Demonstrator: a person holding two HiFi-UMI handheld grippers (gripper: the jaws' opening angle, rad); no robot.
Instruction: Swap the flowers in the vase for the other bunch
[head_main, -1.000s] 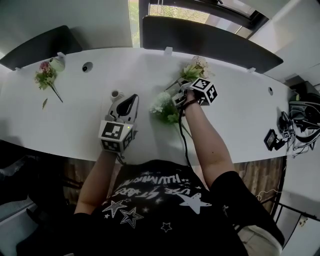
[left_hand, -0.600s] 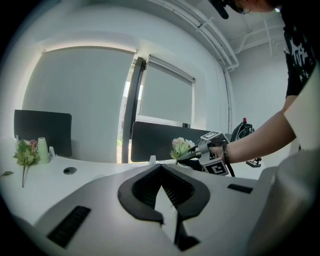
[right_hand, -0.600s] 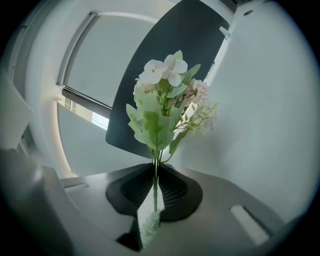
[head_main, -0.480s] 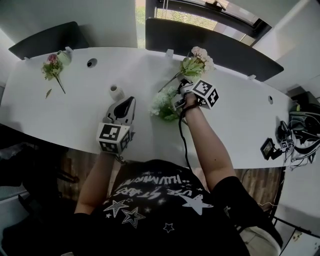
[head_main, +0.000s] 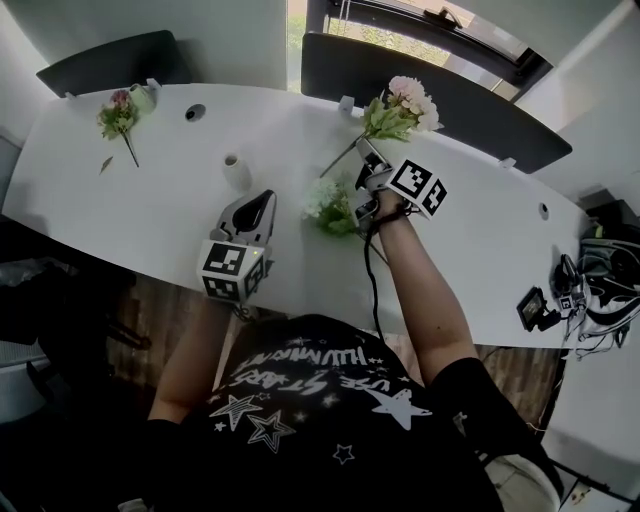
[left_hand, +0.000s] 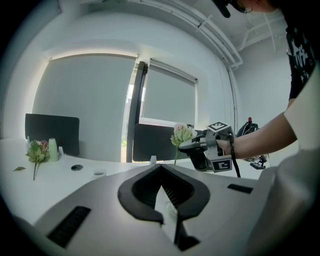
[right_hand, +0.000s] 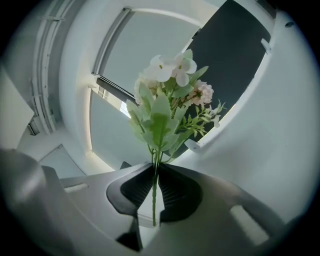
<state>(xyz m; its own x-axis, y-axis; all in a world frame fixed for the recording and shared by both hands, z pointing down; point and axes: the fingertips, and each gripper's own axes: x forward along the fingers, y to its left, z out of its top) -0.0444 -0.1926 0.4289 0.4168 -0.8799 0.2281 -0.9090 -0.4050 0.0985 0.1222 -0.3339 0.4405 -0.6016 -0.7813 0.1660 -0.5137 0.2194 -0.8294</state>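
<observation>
Well, in the head view I count three bunches and one vase. My right gripper (head_main: 362, 158) holds the pale bunch (head_main: 402, 104), its blooms at one o'clock from the fingers. The white bunch (head_main: 327, 205) lies on the table (head_main: 150, 210), just at nine o'clock from that hand. The small pink bunch (head_main: 118, 112) lies far off at ten o'clock. The vase (head_main: 236, 172) stands upright at eleven o'clock from my left gripper (head_main: 262, 198), apart from it.

In the left gripper view my two fingers are pressed together, pad to pad. The right gripper shows at three o'clock, its bunch upright above the table.

In the right gripper view both fingers clamp one green stem (right_hand: 153, 197), the blooms spreading at twelve o'clock.
</observation>
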